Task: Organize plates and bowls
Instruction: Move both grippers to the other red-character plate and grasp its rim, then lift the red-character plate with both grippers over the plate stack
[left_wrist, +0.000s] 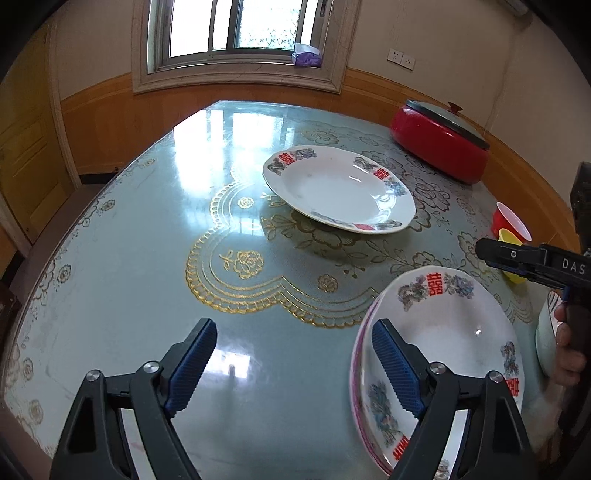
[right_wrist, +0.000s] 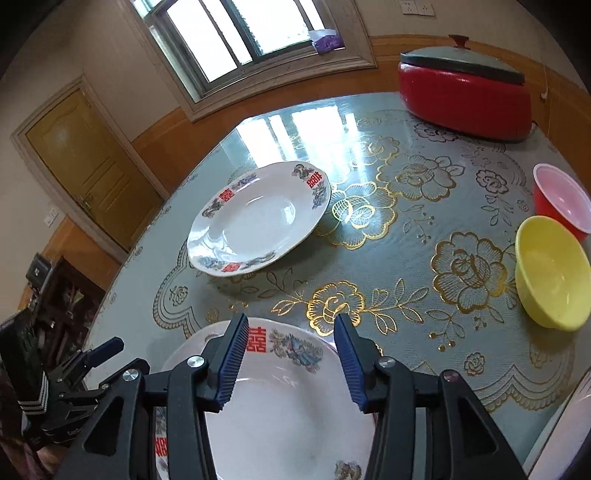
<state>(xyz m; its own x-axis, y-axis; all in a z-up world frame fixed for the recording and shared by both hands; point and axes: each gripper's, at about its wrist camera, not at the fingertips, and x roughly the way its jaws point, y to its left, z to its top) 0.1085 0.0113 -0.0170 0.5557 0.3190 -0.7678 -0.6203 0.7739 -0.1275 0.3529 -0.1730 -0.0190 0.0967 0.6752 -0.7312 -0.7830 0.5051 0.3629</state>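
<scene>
The left wrist view shows two white plates on the round table. The far plate sits alone near the middle. The near plate lies at the right on a stack; a pink-edged rim under it shows only as a thin sliver, so the count below it cannot be told. Both plates carry red characters and grey-blue flowers on the rim. The left gripper hangs over bare table with its jaws wide apart and nothing between them. One red bowl and one yellow bowl are half hidden behind the right gripper, whose jaws cannot be made out here. One red pot with a grey lid stands far right.

In the right wrist view the same two plates appear: the far plate at the middle left, the near plate cut off by the bottom edge. The right gripper hovers above it, jaws parted and gripping nothing. The red bowl and the yellow bowl sit together at the right, the red one cut by the edge.
</scene>
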